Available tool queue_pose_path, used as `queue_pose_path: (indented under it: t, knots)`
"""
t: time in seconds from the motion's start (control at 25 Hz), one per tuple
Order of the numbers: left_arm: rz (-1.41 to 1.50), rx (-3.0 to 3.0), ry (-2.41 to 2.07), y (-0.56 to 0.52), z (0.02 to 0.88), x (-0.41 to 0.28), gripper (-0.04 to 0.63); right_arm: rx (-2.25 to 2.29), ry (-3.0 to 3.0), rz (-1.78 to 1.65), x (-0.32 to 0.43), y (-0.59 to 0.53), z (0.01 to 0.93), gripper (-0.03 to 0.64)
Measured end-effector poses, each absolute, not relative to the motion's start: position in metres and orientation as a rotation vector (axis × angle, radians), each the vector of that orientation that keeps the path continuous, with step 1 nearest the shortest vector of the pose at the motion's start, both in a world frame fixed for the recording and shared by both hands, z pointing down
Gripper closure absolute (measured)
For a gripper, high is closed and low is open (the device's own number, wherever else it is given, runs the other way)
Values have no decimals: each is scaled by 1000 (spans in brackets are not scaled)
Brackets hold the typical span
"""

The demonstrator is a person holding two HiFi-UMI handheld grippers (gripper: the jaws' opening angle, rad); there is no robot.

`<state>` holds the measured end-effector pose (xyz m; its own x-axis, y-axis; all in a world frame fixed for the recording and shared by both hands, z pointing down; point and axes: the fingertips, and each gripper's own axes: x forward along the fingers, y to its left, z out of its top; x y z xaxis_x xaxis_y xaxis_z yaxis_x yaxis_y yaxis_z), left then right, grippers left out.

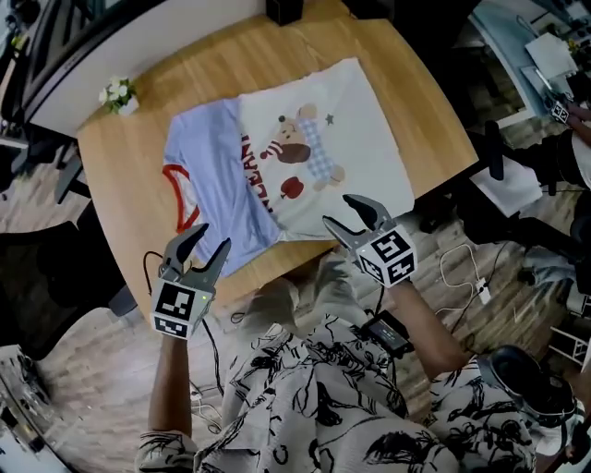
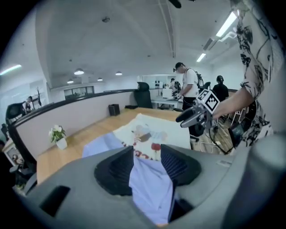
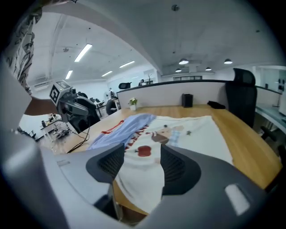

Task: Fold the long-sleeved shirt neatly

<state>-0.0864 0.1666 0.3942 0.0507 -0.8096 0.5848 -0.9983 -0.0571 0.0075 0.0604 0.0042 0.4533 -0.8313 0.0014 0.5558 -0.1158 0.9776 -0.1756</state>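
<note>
Head view: white long-sleeved shirt with a bear print (image 1: 314, 157), lying flat at centre frame on the light wooden table (image 1: 129, 185). Its light-blue sleeve part with red collar (image 1: 217, 175) is laid over the shirt's left side. The left gripper (image 1: 214, 236), lower left, and the right gripper (image 1: 336, 209), lower centre, hang by the near table edge, clear of the cloth. The jaws of each are partly apart with nothing gripped. Step in hand, by judgement: the next fold. It is best done by taking two matching corners of one edge together, lifting them level, laying edge on edge, and letting go only once the cloth is flat. Containers: small white pot (image 1: 118, 94), upper left, holding white flowers; black box (image 1: 284, 9) at the top edge, contents not visible.
</note>
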Motion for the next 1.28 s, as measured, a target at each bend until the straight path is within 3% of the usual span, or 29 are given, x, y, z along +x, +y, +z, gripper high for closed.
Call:
queue_pose_path:
  t: [0.28, 0.72, 0.96, 1.28]
  knots:
    - [640, 1899, -2015, 76, 322, -77, 373, 281, -2594, 340, 136, -119, 446, 325]
    - [788, 2062, -1917, -122, 298, -2, 360, 296, -2569, 510, 229, -214, 480, 304]
    - [808, 2142, -1758, -232, 340, 12, 359, 403, -2539, 663, 273, -232, 503, 299]
    - [972, 2165, -1595, -359, 452, -51, 337, 576, -2477, 868, 304, -219, 541, 268]
